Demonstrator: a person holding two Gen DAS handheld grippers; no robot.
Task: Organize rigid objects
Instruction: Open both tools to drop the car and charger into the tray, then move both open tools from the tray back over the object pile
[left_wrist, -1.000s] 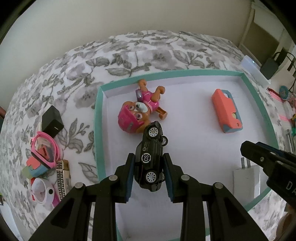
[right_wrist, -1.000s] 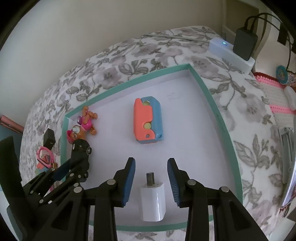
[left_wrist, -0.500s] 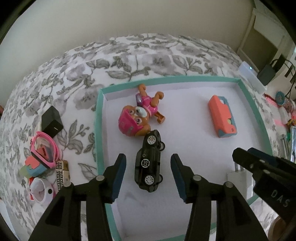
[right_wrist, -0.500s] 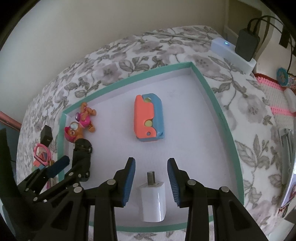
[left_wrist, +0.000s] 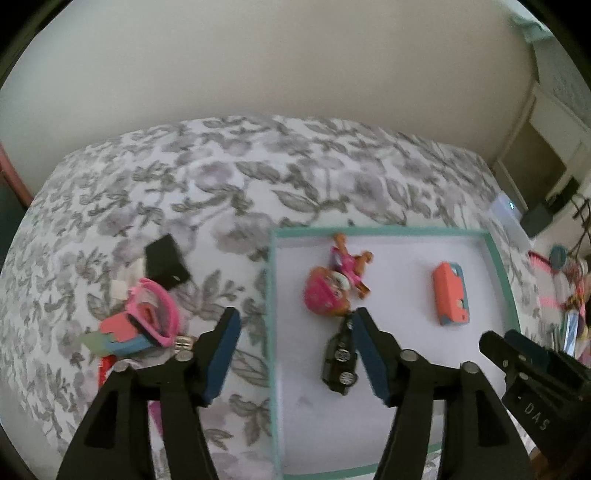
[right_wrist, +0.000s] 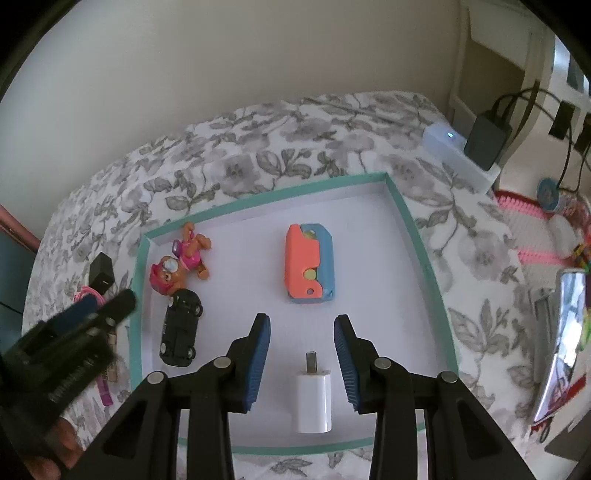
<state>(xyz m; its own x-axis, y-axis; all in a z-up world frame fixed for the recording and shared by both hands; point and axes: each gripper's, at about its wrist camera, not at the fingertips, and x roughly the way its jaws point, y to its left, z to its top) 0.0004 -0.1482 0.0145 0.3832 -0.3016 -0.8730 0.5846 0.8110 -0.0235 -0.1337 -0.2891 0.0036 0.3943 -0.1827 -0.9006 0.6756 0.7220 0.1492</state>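
Note:
A teal-rimmed white tray (left_wrist: 273, 317) (right_wrist: 413, 236) lies on the floral bedspread. In it are a black toy car (left_wrist: 338, 363) (right_wrist: 181, 328), a pink pup figure (left_wrist: 332, 288) (right_wrist: 177, 262), an orange and blue toy (left_wrist: 450, 291) (right_wrist: 310, 262) and a white charger (right_wrist: 313, 398). My left gripper (left_wrist: 295, 332) is open and empty above the tray's left rim, the car just past its right finger. My right gripper (right_wrist: 301, 343) is open, its fingers either side of the charger, above it.
Left of the tray on the bedspread lie a black cube (left_wrist: 166, 260), pink glasses (left_wrist: 157, 310) on a pile of small coloured items, and a patterned clip (left_wrist: 183, 343). A white power strip (right_wrist: 458, 155) sits past the bed's right corner.
My left gripper has opened wide, let go of the black car in the tray, and drawn back up and left. My right gripper has stayed over the charger.

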